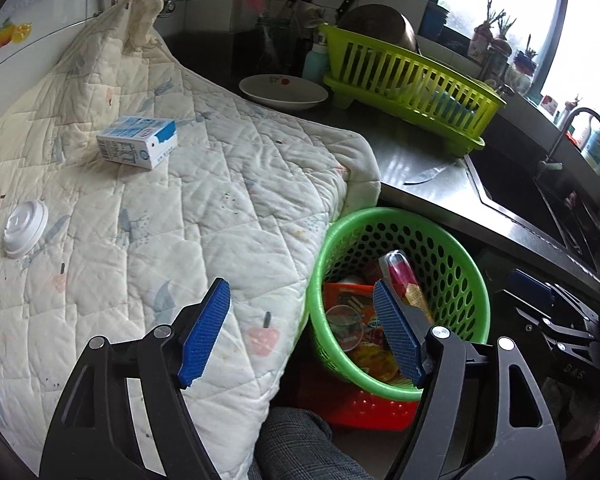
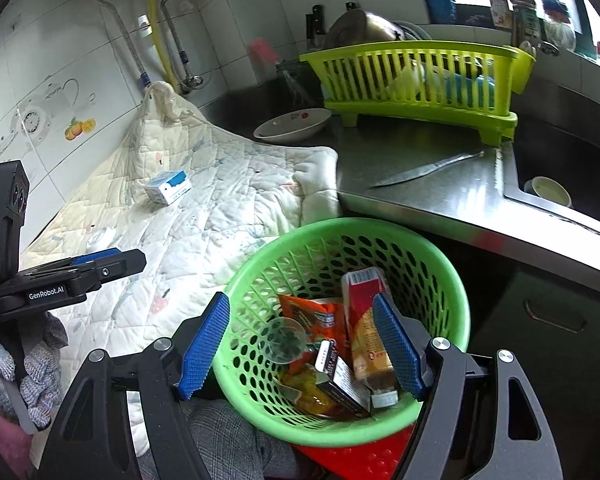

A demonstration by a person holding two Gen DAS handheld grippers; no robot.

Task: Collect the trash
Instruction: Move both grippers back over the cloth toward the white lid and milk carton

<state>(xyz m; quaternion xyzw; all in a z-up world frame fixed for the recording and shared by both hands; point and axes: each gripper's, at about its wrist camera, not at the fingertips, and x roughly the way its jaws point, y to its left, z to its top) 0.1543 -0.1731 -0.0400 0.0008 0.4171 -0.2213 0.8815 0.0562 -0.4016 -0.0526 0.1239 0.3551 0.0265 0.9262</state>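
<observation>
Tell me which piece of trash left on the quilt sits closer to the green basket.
The blue-and-white milk carton, lying on its side mid-quilt. The white cup lid lies further out toward the wall edge, farther from the green basket.

A round green perforated plastic basket (image 2: 340,240) stands upright beside the quilt's edge, on something red, holding an orange snack packet (image 2: 320,314), a red-and-yellow tube-like pack (image 2: 366,320), a clear plastic lid (image 2: 285,340) and a small dark carton (image 2: 340,380). A blue-and-white milk carton (image 1: 137,142) lies on its side on the quilt, and a white round plastic cup lid (image 1: 24,229) lies flat nearer the quilt's left edge, well apart from it
</observation>
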